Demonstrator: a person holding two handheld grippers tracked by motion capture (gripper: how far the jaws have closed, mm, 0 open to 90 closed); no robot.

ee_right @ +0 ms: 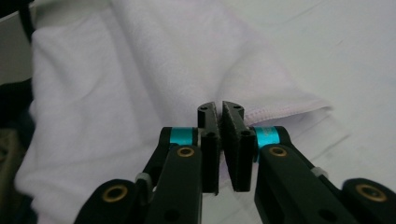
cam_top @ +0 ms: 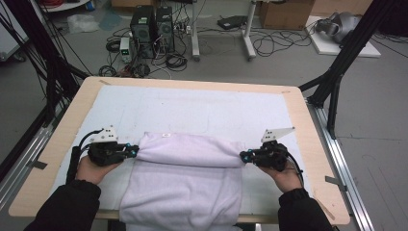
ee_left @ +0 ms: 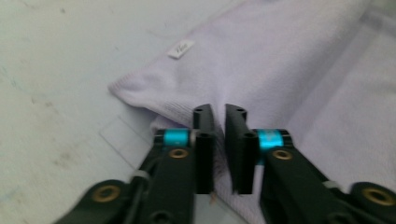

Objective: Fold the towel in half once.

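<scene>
A pale lilac towel (cam_top: 183,183) lies on the white mat (cam_top: 192,106), its far part folded back toward me into a thick roll-like fold (cam_top: 190,150). A small white label (ee_left: 181,48) sits on top of the fold. My left gripper (cam_top: 135,151) is at the fold's left end and my right gripper (cam_top: 244,156) at its right end. In the left gripper view the jaws (ee_left: 219,109) stand slightly apart, with the towel (ee_left: 280,60) just beyond their tips. In the right gripper view the jaws (ee_right: 220,106) show a narrow gap in front of the hemmed corner (ee_right: 289,108). Neither pinches cloth.
The towel's near edge hangs over the front of the wooden table (cam_top: 308,125). Black frame legs (cam_top: 337,72) stand at the table's right and left. On the floor beyond are two computer towers (cam_top: 151,29), tangled cables (cam_top: 269,41) and a cardboard box (cam_top: 286,13).
</scene>
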